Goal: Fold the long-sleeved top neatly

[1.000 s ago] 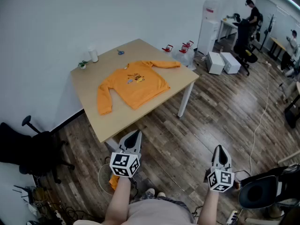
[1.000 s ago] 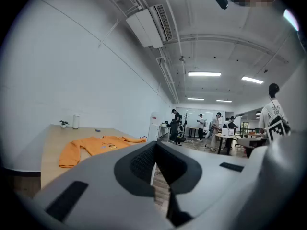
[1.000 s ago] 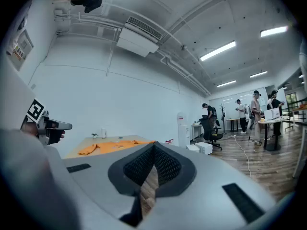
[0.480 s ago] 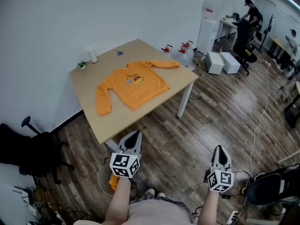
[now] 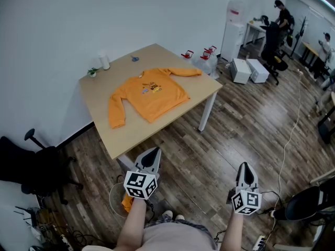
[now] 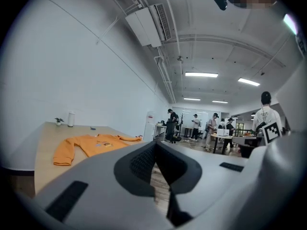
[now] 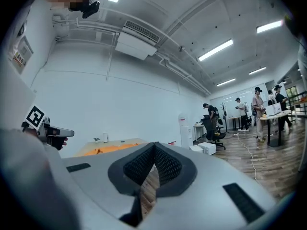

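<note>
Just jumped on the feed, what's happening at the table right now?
A person stands back from the table, holding the left claw and the right claw out over the wooden floor. Both are shut and empty. The orange long-sleeved top lies spread out on the table, and neither claw touches it. Folding has not begun.

**Pale wood table, four things on top**

Light wooden table (image 5: 157, 127) on white legs, close to the wall. Spread flat at centre: orange long-sleeved top (image 5: 153, 94), one sleeve out toward 2 o'clock, the other bent down toward 8 o'clock. Well apart from it, along the wall-side edge: white cylinder (image 5: 105, 61) at 10 o'clock, small potted plant (image 5: 92, 72) just beside, small blue item (image 5: 135, 58) at 11 o'clock.
</note>
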The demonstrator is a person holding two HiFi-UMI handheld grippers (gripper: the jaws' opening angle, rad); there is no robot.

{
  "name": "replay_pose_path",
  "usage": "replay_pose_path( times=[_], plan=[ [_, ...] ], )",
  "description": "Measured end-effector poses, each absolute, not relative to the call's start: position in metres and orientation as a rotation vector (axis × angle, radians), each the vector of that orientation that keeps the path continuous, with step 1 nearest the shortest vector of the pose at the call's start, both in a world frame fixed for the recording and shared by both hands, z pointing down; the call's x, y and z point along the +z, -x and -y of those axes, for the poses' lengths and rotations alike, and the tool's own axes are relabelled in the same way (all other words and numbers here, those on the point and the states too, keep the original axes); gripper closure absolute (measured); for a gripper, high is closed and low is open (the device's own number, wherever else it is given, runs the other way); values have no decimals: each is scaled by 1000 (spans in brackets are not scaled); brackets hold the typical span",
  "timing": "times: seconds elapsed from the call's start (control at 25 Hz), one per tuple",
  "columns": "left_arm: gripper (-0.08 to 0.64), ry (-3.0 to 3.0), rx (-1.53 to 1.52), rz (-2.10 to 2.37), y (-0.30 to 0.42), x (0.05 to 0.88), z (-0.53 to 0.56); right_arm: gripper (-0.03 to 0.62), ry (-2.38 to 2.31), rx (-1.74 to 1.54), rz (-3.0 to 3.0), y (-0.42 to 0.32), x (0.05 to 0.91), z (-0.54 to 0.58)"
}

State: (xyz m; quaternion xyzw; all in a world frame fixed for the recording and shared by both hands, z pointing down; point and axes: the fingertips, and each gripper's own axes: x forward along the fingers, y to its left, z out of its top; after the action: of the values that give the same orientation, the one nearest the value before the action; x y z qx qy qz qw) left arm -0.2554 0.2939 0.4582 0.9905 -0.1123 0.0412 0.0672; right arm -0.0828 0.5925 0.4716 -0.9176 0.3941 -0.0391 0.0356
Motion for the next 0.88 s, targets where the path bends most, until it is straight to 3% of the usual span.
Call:
replay_pose_path(
  times=[0.12,0.2,0.28,0.4,0.52,0.6,0.88],
  plan=[
    [558,-2997,116,315,257,458,-298,586,2781,-115,-1240,88,469,-590],
    [556,-2997,105,292,258,455,-300,546,2745,-117,-1264,90,466,-589],
    [459,-2992,78,254,259,451,-301,426,2701,-114,-1288,92,464,-587],
    [286,-2986,30,211,259,448,-303,329,2654,-81,-1272,91,461,-587],
    [161,-2967,-35,195,262,447,-302,191,2626,-77,-1232,88,464,-588],
    [120,-2952,-58,190,265,448,-301,126,2623,-98,-1223,88,467,-586],
    [95,-2953,-34,193,261,455,-288,100,2638,-131,-1209,85,471,-574]
  ],
)
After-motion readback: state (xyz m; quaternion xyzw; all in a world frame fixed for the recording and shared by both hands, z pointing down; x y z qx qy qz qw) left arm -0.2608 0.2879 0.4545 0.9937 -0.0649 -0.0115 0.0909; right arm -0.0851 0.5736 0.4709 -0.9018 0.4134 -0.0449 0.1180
